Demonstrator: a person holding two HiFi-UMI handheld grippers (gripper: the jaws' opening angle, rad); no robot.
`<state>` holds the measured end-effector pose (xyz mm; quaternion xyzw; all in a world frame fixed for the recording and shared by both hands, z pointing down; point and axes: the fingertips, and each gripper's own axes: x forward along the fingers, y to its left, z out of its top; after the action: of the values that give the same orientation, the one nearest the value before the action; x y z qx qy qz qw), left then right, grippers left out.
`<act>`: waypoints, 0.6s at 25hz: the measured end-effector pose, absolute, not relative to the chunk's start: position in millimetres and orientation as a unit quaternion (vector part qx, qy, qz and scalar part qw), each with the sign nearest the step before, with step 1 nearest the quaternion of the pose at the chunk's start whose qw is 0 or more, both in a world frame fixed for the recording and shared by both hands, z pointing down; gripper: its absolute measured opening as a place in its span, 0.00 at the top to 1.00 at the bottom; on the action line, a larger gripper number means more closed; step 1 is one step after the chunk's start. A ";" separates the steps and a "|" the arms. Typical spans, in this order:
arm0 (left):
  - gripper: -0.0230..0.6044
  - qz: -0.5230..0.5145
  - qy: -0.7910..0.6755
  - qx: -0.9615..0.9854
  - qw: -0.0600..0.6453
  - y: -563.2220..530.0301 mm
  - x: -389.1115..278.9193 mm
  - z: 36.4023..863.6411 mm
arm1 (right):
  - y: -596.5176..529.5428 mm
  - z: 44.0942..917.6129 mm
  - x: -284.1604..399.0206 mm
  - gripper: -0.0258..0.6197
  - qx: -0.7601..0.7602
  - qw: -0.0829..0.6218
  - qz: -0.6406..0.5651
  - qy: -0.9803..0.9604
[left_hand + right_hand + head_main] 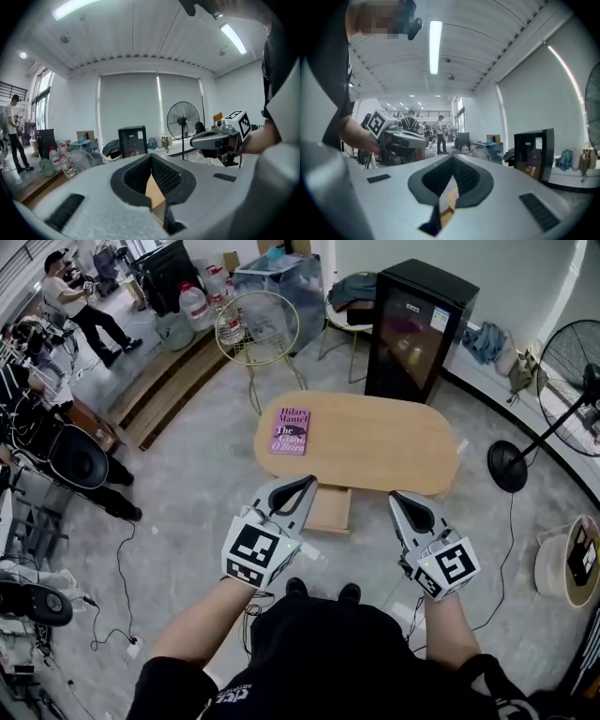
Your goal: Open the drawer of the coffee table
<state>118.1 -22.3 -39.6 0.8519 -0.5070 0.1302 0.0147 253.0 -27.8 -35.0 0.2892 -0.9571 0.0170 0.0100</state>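
The oval wooden coffee table stands in front of me with a purple book on its left end. Its light wood drawer sticks out from under the near edge. My left gripper hovers just left of the drawer, jaws shut with nothing between them. My right gripper is held right of the drawer, near the table edge, also shut and empty. In the left gripper view the right gripper shows off to the right. In the right gripper view the left gripper shows off to the left.
A black mini fridge stands behind the table, and a round wire table at the back left. A floor fan is at the right. Cables trail over the floor at the left. People stand far left. My feet are close to the drawer.
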 end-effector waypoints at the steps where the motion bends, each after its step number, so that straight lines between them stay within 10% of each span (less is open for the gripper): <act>1: 0.95 0.121 -0.510 0.852 0.007 -25.2 114.8 -49.4 | -31.0 -39.1 252.7 0.95 0.294 0.003 0.016 -0.956; 15: 0.95 0.035 -0.617 0.785 0.047 -26.7 -7.9 -49.9 | -51.6 -75.3 218.5 0.96 0.340 0.000 0.010 -0.941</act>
<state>-7.9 -26.7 -49.9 0.7851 -0.6165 0.0347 0.0475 218.5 -51.6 -75.3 0.3396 -0.9405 0.0098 0.0003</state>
